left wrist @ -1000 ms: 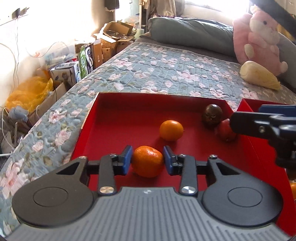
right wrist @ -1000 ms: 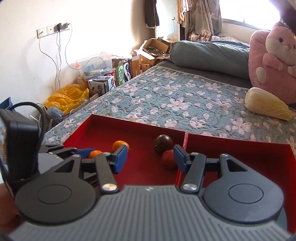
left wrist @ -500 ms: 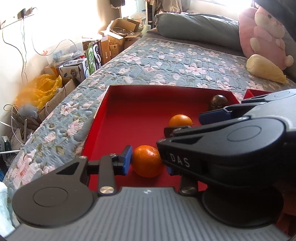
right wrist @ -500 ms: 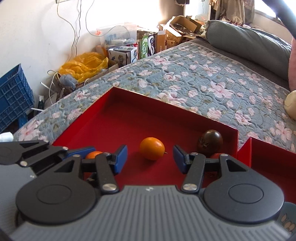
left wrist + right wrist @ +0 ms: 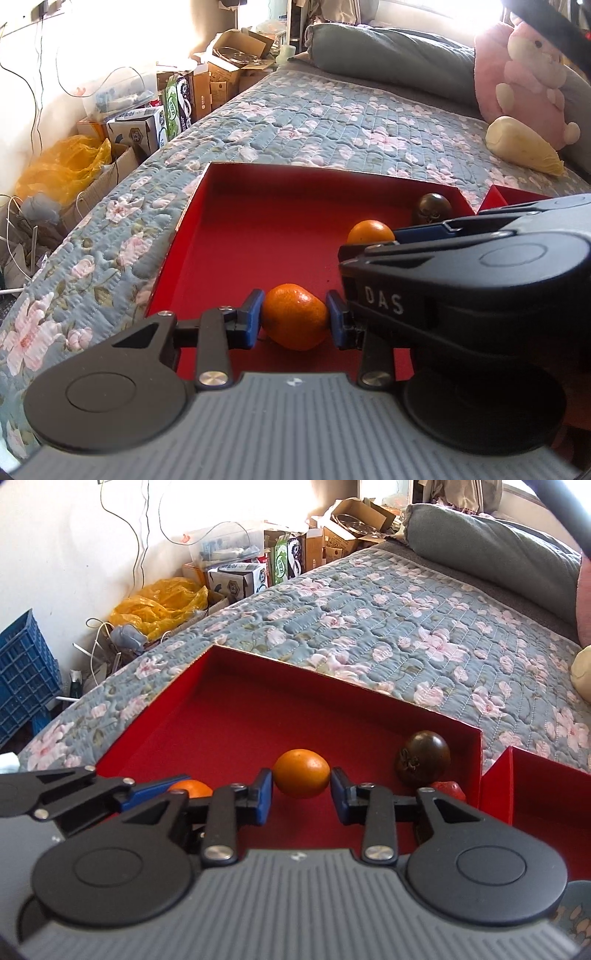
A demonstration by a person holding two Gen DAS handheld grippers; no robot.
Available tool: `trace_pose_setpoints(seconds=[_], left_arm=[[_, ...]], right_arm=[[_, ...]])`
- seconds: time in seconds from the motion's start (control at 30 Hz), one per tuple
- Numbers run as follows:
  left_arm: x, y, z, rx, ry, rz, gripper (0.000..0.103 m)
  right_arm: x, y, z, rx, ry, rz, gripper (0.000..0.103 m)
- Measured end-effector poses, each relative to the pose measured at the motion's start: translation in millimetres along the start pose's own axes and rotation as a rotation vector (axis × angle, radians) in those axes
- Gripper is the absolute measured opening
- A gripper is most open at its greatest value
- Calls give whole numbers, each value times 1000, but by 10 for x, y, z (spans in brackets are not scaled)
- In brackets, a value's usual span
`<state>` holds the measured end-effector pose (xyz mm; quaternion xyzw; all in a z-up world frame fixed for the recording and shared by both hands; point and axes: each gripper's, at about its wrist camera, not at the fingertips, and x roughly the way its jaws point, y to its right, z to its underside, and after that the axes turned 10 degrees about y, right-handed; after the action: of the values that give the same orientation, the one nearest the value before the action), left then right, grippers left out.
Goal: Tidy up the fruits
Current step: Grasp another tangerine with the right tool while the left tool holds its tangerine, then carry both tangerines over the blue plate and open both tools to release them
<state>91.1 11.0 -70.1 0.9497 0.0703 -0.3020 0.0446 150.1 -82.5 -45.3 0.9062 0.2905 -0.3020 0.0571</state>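
- Two views, left wrist first: left gripper (image 5: 294, 319) clamps a mandarin (image 5: 294, 316), both blue pads touching it, low over the near floor of the red tray (image 5: 258, 221). Right gripper body crosses from the right, partly hiding an orange (image 5: 369, 232) and a dark fruit (image 5: 434, 208) near the far right corner.
- Right wrist: right gripper (image 5: 301, 797) brackets the orange (image 5: 301, 773) narrowly; whether the pads touch it cannot be told. Dark fruit (image 5: 423, 757) and a red fruit (image 5: 447, 791) sit against the right wall; second tray (image 5: 535, 775) lies beside, all on the quilt (image 5: 388, 627).
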Motion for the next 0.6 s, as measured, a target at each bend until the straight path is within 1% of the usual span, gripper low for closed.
trace_pose_setpoints(seconds=[0.37, 0.6], left_arm=[[-265, 53, -18, 36, 47, -7, 42], [-515, 216, 0, 84, 85, 20, 42]], right_arm=[[-641, 69, 70, 58, 97, 27, 37], [-1003, 144, 182, 97, 136, 37, 37]])
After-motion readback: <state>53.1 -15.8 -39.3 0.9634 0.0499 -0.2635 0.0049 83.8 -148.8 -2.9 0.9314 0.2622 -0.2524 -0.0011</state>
